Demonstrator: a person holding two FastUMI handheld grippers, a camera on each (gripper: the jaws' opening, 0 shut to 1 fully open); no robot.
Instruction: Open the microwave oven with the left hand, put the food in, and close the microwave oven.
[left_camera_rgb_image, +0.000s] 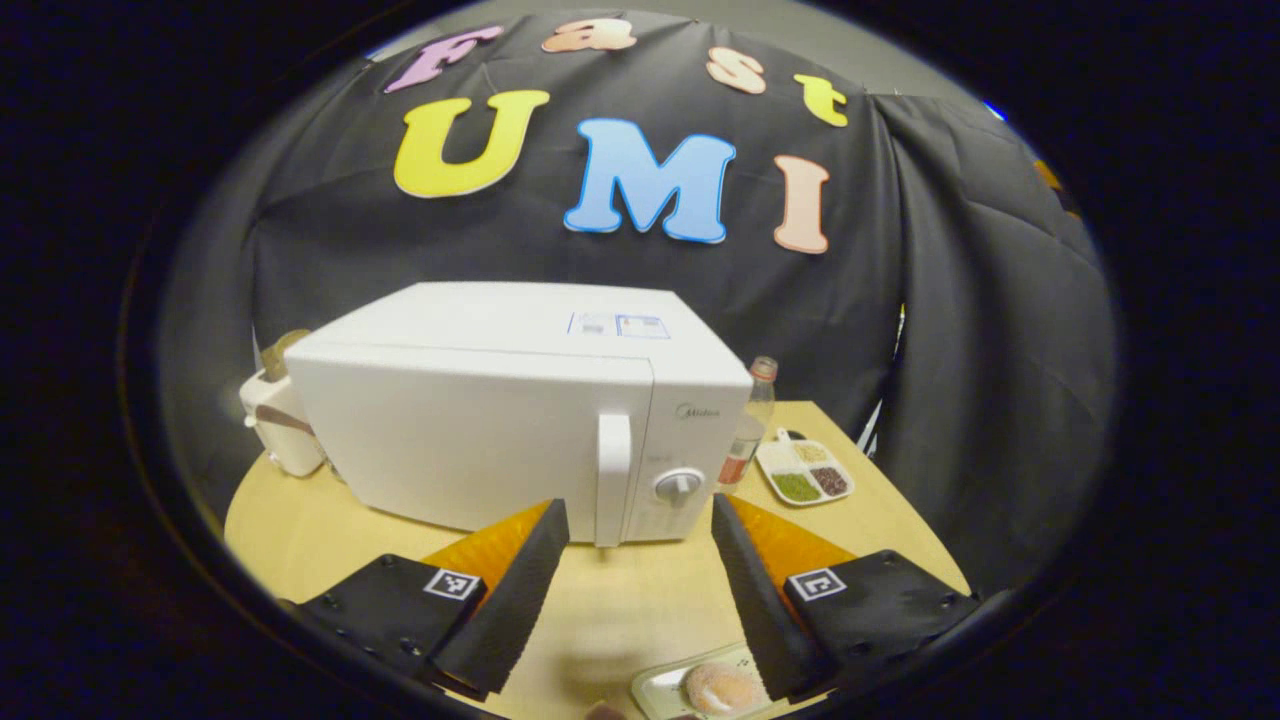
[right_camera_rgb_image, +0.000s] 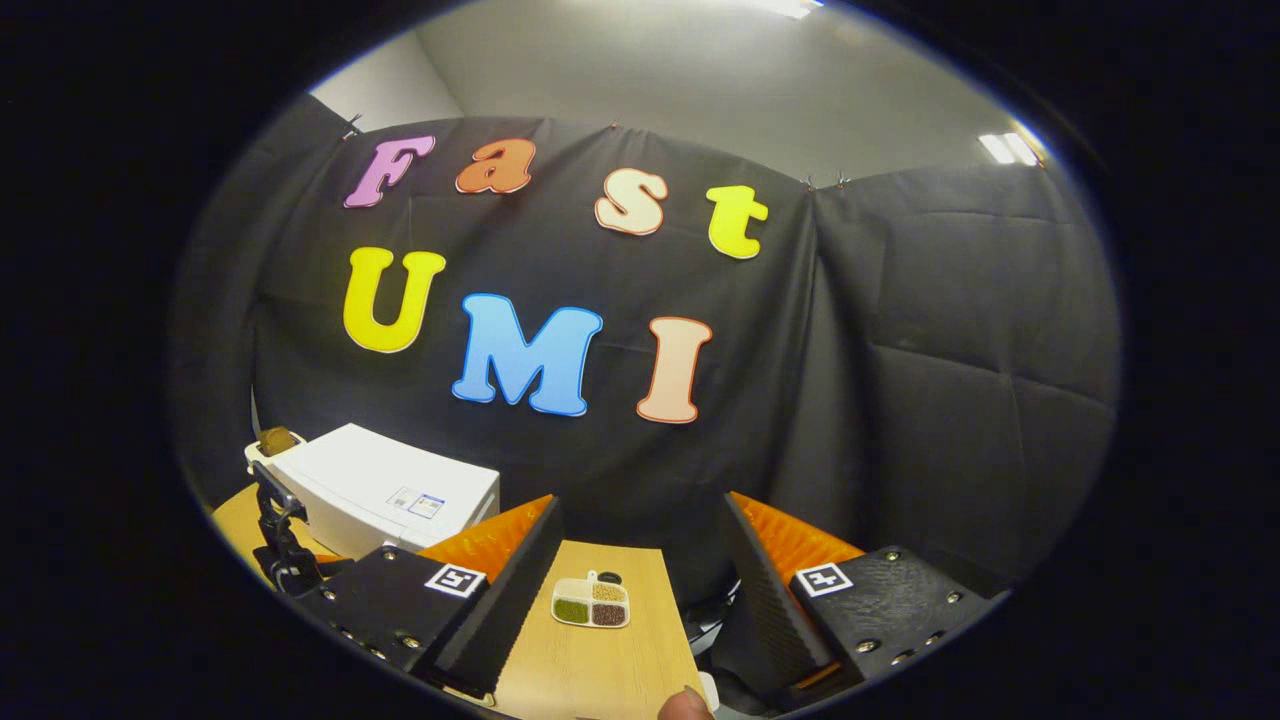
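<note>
The white microwave (left_camera_rgb_image: 470, 420) stands on the wooden table with its door shut; the vertical handle (left_camera_rgb_image: 613, 478) and a round knob (left_camera_rgb_image: 679, 486) face me. My left gripper (left_camera_rgb_image: 637, 520) is open a short way in front of the handle, with nothing between its fingers. The food, a round bun (left_camera_rgb_image: 718, 688) on a small pale tray (left_camera_rgb_image: 655, 690), lies on the table just under this gripper. In the right gripper view the microwave (right_camera_rgb_image: 385, 490) is at the lower left. My right gripper (right_camera_rgb_image: 642, 515) is open and empty, held high above the table's right side.
A bottle of reddish liquid (left_camera_rgb_image: 748, 430) and a divided dish of grains (left_camera_rgb_image: 805, 472) (right_camera_rgb_image: 592, 602) sit right of the microwave. A pale appliance (left_camera_rgb_image: 272, 420) stands behind its left side. The round table (left_camera_rgb_image: 620, 600) ends close beyond the dish. A fingertip (right_camera_rgb_image: 686, 705) pokes in below.
</note>
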